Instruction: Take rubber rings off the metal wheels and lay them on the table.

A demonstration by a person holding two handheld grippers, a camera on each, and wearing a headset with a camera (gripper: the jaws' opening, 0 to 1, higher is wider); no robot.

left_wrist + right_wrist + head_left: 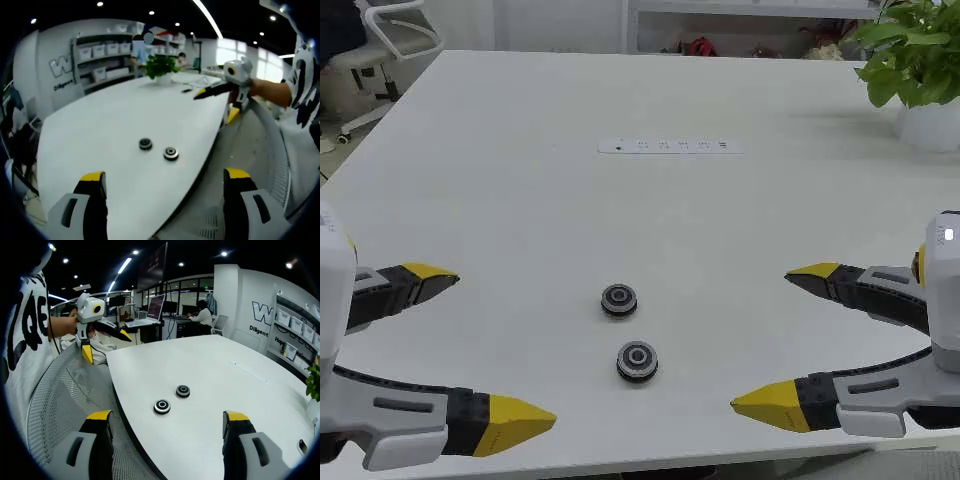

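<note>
Two small metal wheels with black rubber rings lie flat on the white table, one farther (619,300) and one nearer (637,361) to the front edge. The same pair appears in the left gripper view (145,144) (171,153) and in the right gripper view (183,391) (162,406). My left gripper (475,345) is at the left, open, with nothing between its yellow tips (92,178). My right gripper (790,340) stands at the right, open and empty too, its tips (237,418) wide apart. Both grippers are well clear of the wheels.
A white power strip (670,146) lies mid-table. A potted plant (920,70) stands at the far right corner. An office chair (390,35) is beyond the far left corner. A mesh chair back (70,390) is close to the front edge.
</note>
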